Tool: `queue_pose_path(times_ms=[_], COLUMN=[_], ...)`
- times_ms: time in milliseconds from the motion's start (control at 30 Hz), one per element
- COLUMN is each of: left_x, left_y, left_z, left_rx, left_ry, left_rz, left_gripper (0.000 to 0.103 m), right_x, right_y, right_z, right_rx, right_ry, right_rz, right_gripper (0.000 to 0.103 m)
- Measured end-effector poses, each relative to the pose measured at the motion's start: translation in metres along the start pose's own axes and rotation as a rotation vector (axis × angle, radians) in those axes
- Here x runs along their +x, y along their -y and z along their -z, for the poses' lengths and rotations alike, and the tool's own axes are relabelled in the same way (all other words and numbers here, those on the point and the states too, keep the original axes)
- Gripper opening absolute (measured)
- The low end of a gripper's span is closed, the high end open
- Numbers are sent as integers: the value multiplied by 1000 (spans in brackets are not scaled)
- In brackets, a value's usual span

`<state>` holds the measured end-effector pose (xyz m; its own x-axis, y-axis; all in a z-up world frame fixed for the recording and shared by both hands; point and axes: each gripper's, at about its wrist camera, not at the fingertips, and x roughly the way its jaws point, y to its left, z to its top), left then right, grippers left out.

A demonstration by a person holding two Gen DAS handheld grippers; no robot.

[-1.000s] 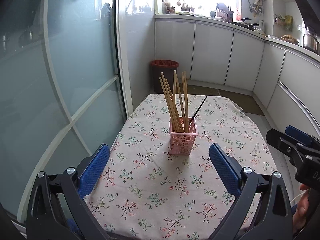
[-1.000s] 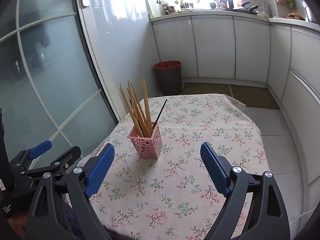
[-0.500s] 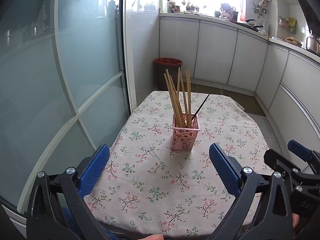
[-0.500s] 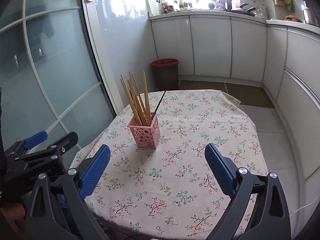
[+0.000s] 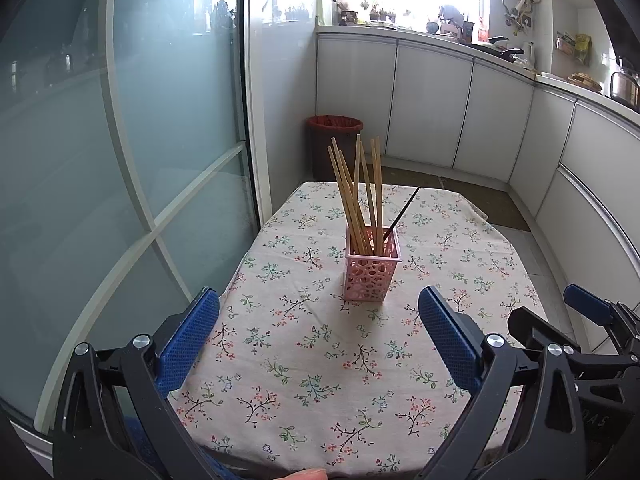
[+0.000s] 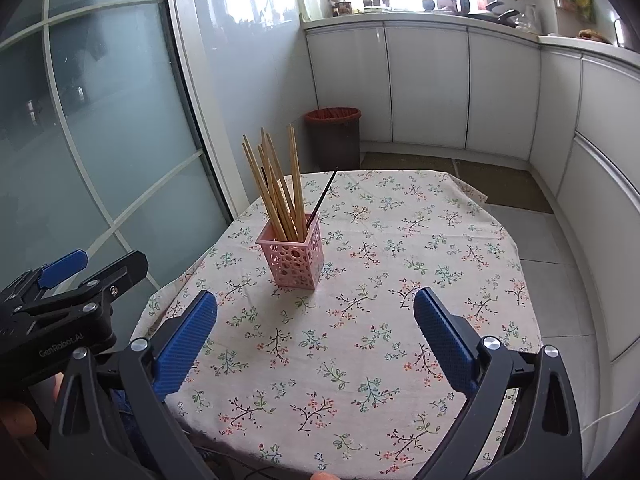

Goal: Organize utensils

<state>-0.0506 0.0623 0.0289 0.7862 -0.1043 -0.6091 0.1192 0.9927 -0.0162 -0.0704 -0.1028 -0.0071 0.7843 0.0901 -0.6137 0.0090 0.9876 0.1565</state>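
Both the left gripper point(image 5: 319, 332) and the right gripper point(image 6: 315, 330) hang spread and empty – the right's jaws have just been widening – over the near floral tablecloth point(image 6: 400, 280), well short of the pink perforated holder point(image 6: 294, 258) mid-table, with wooden chopsticks point(image 6: 280, 184) and one black stick point(image 6: 324, 192) standing inside.

The left tongs point(image 5: 319, 330) point forward and downward with their two blue-padded fingers point(image 5: 188, 336) spread wide and nothing between them; the same tongs show from the side at the left edge of the right wrist view, where a bit of the person's hand point(image 6: 16, 420) grips the black body from below. The right tongs point(image 6: 315, 330) sit at the same downward tilt, their jaws having just been opening to a wide gap, with nothing held between the blue pads point(image 6: 444, 342). In the left wrist view they lie beside the left tongs, well apart from them.
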Motion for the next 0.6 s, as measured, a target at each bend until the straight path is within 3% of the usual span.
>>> queue_pose_path(times_ms=[600], left_x=[3], left_y=[2], left_z=[0], left_rx=[21], left_ry=[-7], left_rz=[3], left_gripper=[96], right_x=[2], right_y=[-1], right_z=[0], right_rx=[11], right_ry=[-16], right_rz=[-2], right_gripper=[96])
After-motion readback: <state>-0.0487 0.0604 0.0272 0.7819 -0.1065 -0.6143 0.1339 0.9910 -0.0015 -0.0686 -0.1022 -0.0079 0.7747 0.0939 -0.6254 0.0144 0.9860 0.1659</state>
